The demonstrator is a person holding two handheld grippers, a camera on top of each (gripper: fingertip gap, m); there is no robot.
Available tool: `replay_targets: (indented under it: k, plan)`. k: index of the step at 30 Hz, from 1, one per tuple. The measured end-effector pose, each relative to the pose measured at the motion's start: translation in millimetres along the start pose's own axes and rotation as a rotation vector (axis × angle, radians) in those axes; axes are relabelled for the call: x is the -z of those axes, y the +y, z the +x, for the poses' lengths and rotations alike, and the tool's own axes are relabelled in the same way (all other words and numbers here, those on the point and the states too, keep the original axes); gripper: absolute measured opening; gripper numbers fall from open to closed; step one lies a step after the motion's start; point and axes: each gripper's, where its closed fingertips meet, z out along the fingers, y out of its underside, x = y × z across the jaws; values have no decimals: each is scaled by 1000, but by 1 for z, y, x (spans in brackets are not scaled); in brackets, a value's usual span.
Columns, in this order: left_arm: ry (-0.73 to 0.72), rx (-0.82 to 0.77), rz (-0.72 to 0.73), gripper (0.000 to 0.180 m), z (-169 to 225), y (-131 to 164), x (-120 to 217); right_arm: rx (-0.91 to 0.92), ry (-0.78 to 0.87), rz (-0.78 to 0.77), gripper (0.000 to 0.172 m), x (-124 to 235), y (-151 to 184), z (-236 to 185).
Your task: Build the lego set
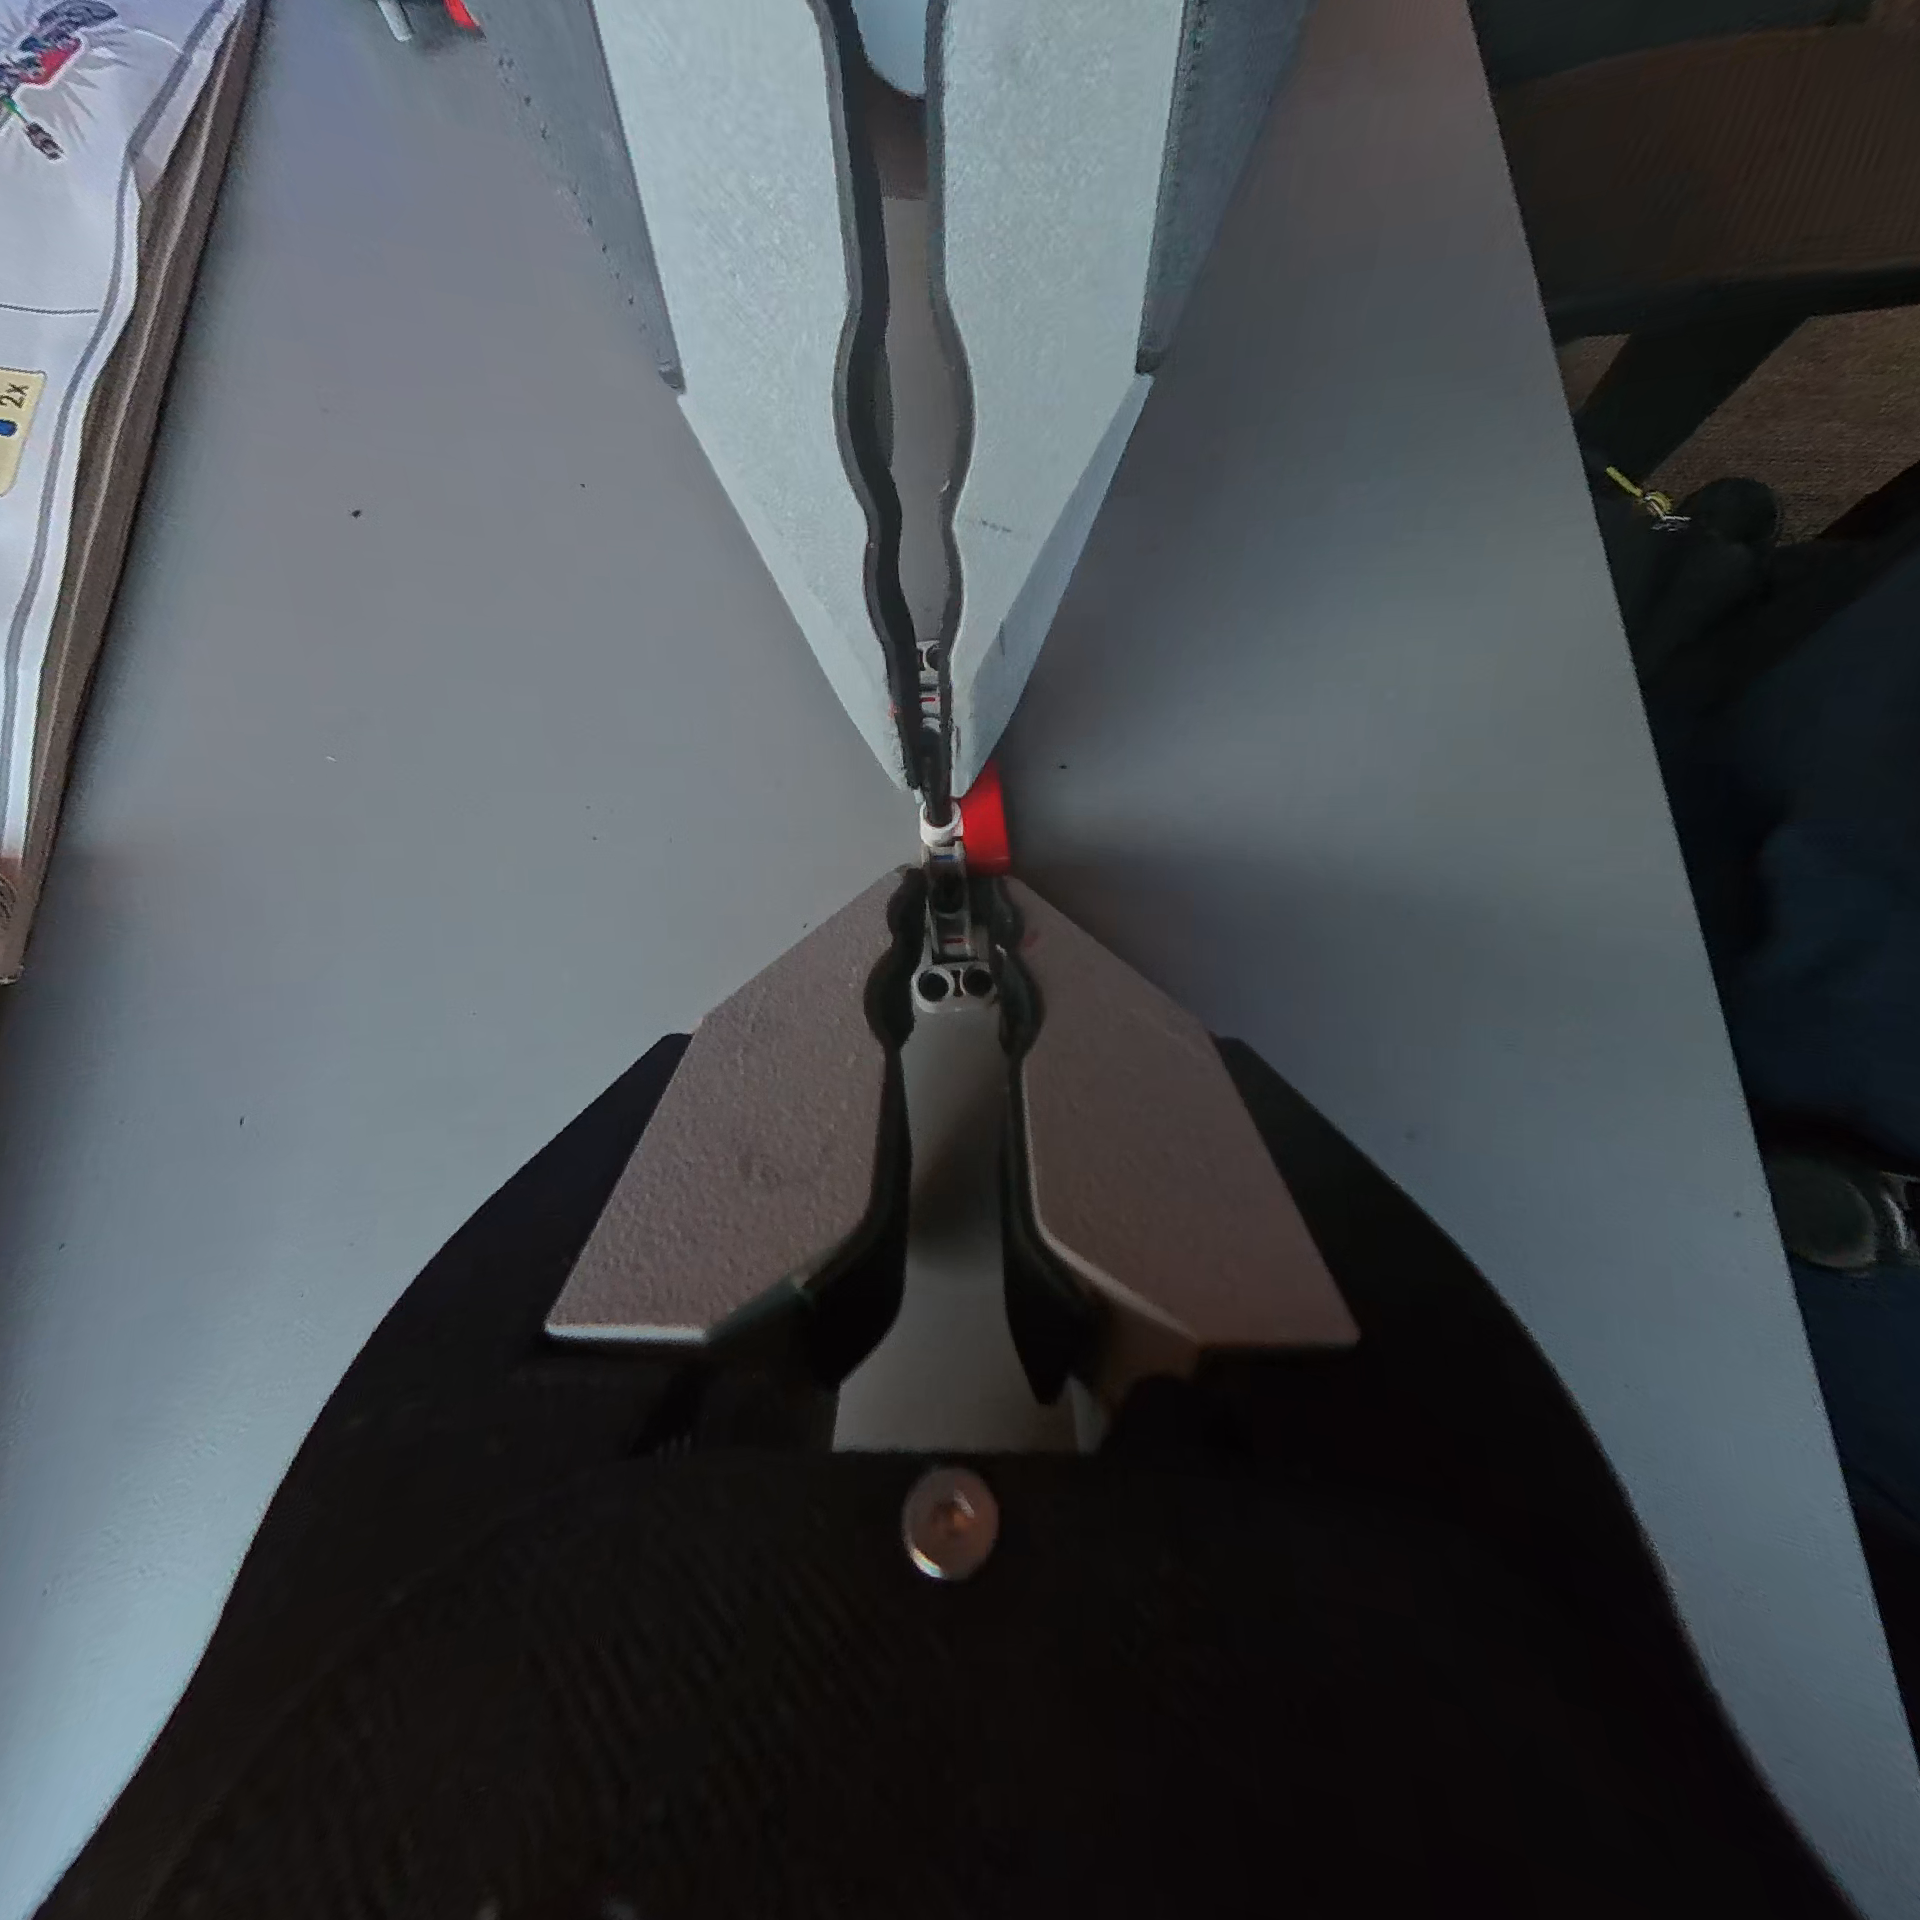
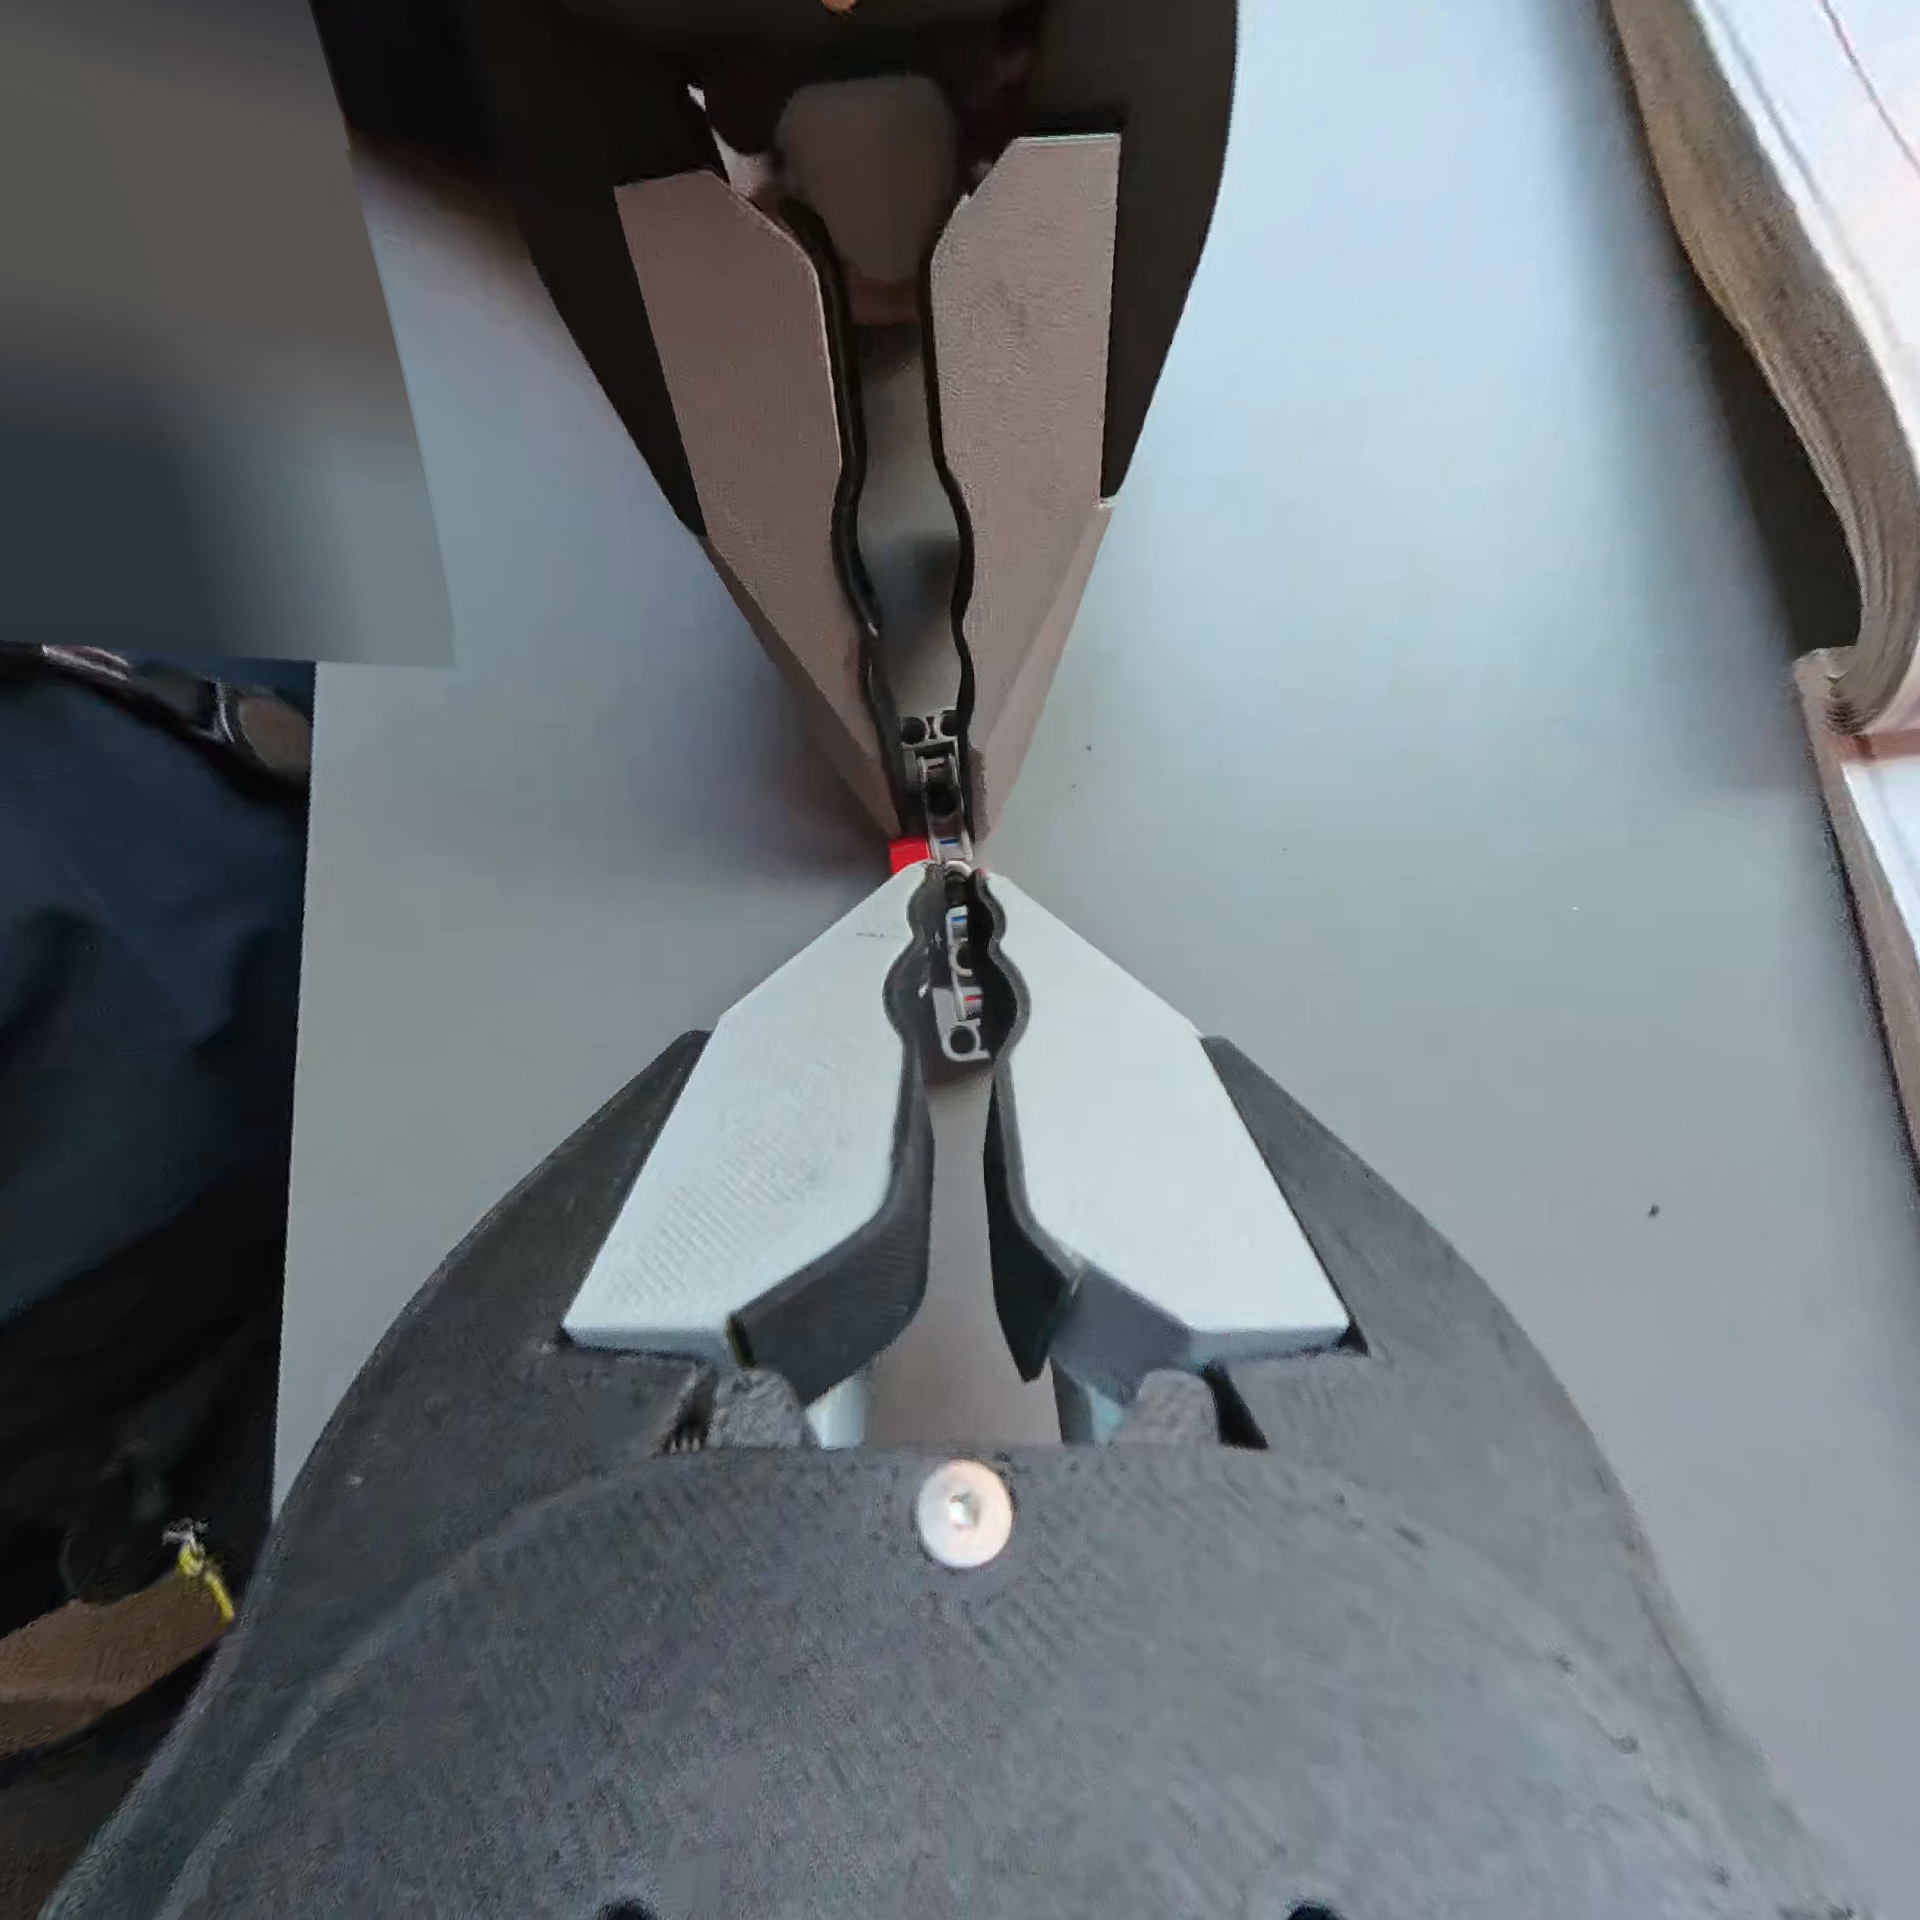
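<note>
Two tools meet tip to tip over a grey counter (image 1: 416,727), each clenched on one end of a small building-toy assembly.

Left tool (image 1: 951,914), brown-grey fingers with black wavy pads: pads pressed on a grey perforated connector piece (image 1: 951,961). Two round holes of the piece face the camera between the fingers.

Right tool (image 2: 956,935), pale blue-grey fingers: pads clamped on a second grey perforated connector piece (image 2: 961,997), its end hole showing behind the tips. In the left wrist view this tool (image 1: 935,769) comes down from the top.

Between the two tool tips: a short black axle with a white ring (image 1: 938,826) bridges the two grey pieces. A red piece (image 1: 985,826) sits just beside the joint, touching the right tool's tip side; its attachment cannot be told.

The assembly is at frame centre above the counter; contact with the surface is unclear.

Around: a printed booklet (image 1: 62,312) on a cardboard box at the counter's far edge, dark fabric (image 2: 135,987) past the near edge.
</note>
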Motion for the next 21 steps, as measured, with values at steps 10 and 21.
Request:
replay_targets:
  k: [10, 21]
  plan:
    - [-3, 9, 0, 10, -1, 0, 0, 400, 178, -255, 2, 1, 4, 1]
    - [-5, 18, 0, 10, -2, 0, 1, 759, 180, -570, 2, 1, 5, 4]
